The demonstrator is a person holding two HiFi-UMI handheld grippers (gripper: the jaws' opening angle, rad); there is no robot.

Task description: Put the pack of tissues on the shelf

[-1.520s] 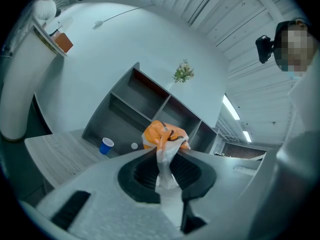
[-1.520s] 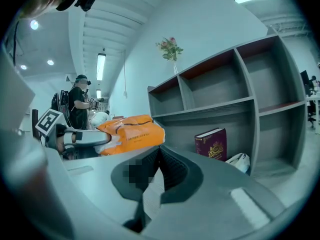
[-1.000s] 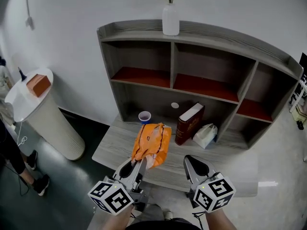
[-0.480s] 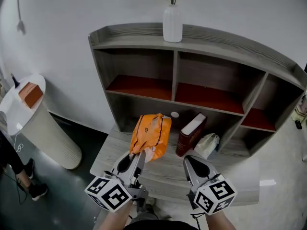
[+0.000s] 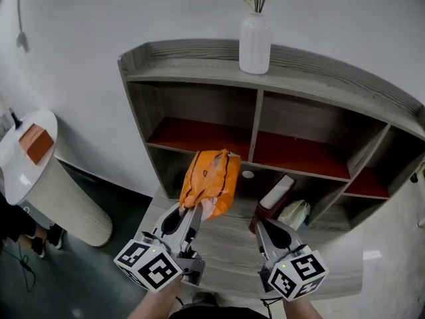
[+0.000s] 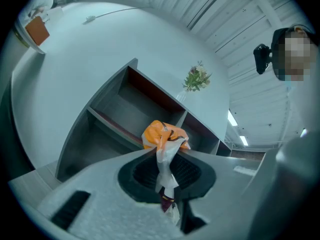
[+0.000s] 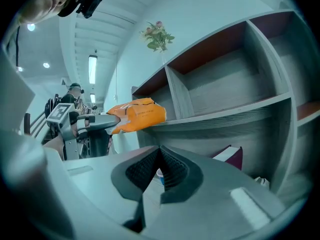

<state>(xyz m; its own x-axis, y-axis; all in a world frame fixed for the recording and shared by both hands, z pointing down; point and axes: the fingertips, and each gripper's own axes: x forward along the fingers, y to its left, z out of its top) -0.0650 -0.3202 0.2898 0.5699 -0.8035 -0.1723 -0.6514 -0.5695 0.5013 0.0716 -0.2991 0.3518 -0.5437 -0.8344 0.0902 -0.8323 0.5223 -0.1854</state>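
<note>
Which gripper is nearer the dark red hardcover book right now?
Right. The right gripper hovers just in front of the dark red hardcover book; the left gripper is off to its left, clamped on the orange pack of tissues.

Upper bays [image 5: 199, 108] open; book [image 5: 277, 193] below

place: lab-like hall | signs: ceiling strip lights [image 7: 93, 69], freestanding shelf unit [image 5: 265, 78], white pedestal [image 5: 60, 185]

light: bright, even, from ceiling strip lights [image 7: 92, 69] | shadows: soft, inside shelf [image 5: 255, 115] | distortion: strong fisheye, dark corners in gripper views | blur: nearest foreground soft
</note>
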